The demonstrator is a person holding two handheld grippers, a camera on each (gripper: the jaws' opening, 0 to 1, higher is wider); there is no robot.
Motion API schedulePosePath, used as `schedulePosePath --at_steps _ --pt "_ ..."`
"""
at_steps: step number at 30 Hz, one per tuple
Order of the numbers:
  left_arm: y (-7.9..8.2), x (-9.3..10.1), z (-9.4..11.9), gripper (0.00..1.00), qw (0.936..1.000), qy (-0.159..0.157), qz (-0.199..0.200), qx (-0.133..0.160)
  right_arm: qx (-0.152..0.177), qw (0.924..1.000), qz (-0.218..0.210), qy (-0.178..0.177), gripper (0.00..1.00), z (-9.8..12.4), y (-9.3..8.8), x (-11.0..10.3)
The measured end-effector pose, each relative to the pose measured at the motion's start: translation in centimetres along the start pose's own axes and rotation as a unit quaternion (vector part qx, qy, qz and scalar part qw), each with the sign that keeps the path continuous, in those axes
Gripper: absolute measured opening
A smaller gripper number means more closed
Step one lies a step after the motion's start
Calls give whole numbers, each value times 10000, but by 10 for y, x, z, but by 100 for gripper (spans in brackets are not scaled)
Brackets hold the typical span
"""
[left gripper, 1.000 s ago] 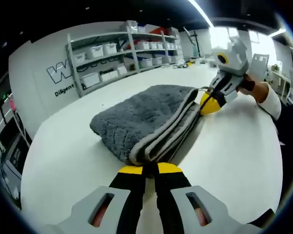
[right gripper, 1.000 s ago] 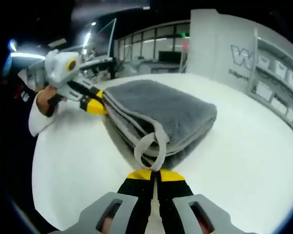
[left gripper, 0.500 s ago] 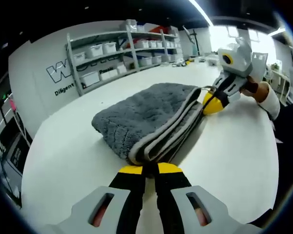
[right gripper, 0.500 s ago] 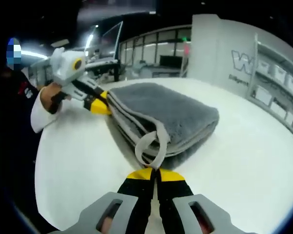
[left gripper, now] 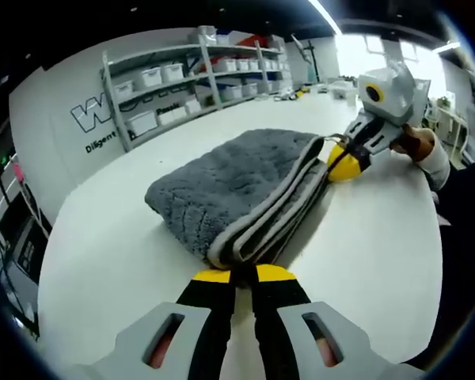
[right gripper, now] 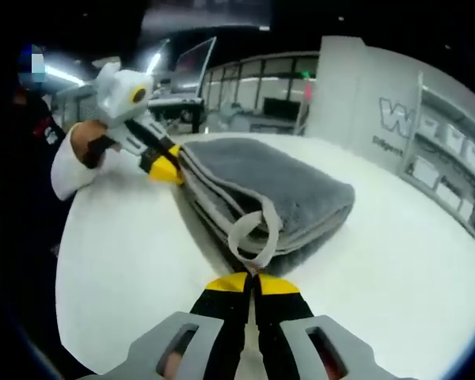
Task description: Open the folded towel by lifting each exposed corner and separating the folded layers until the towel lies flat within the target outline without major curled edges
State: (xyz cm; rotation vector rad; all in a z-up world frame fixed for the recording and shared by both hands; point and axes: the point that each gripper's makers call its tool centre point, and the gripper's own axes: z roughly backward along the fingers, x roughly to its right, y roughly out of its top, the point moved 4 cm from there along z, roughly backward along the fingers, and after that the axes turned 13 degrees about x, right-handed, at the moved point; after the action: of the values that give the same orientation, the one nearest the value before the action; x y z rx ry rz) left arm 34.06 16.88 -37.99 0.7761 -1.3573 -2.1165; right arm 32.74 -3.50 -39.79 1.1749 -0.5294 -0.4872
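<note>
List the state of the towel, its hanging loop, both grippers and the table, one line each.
towel: folded in layers, lying on the table, not yet opened
hanging loop: pinched at its end by the right gripper
left gripper: shut on the towel's near corner edge
right gripper: shut on the hanging loop
table: white, bearing the towel

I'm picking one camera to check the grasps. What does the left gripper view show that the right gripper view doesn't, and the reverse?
Left gripper view alone: the left gripper shut on the towel's near corner, and shelves stacked with bins along the wall. Right gripper view alone: the right gripper shut on a grey edge loop pulled up from the stack, and a glass-walled room behind. Both: the folded towel on the white table, each gripper pinching an opposite corner.
</note>
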Motion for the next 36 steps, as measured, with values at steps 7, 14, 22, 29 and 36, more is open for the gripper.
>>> schedulePosePath --at_steps 7,14,22,29,36 --pt "0 4 7 7 9999 -9 14 -111 32 9992 -216 324 0 3 1 -9" --pt "-4 12 18 8 9995 -169 30 -279 161 9967 -238 761 0 6 3 -21" --pt "-5 17 24 8 9990 -295 92 -332 324 9943 -361 948 0 11 5 -24" --pt "-7 18 27 8 9986 -360 203 -344 1021 9825 -448 1489 4 15 20 -31" --pt "-6 26 30 8 9978 -509 276 -319 1295 9779 -509 1559 9 21 25 -27"
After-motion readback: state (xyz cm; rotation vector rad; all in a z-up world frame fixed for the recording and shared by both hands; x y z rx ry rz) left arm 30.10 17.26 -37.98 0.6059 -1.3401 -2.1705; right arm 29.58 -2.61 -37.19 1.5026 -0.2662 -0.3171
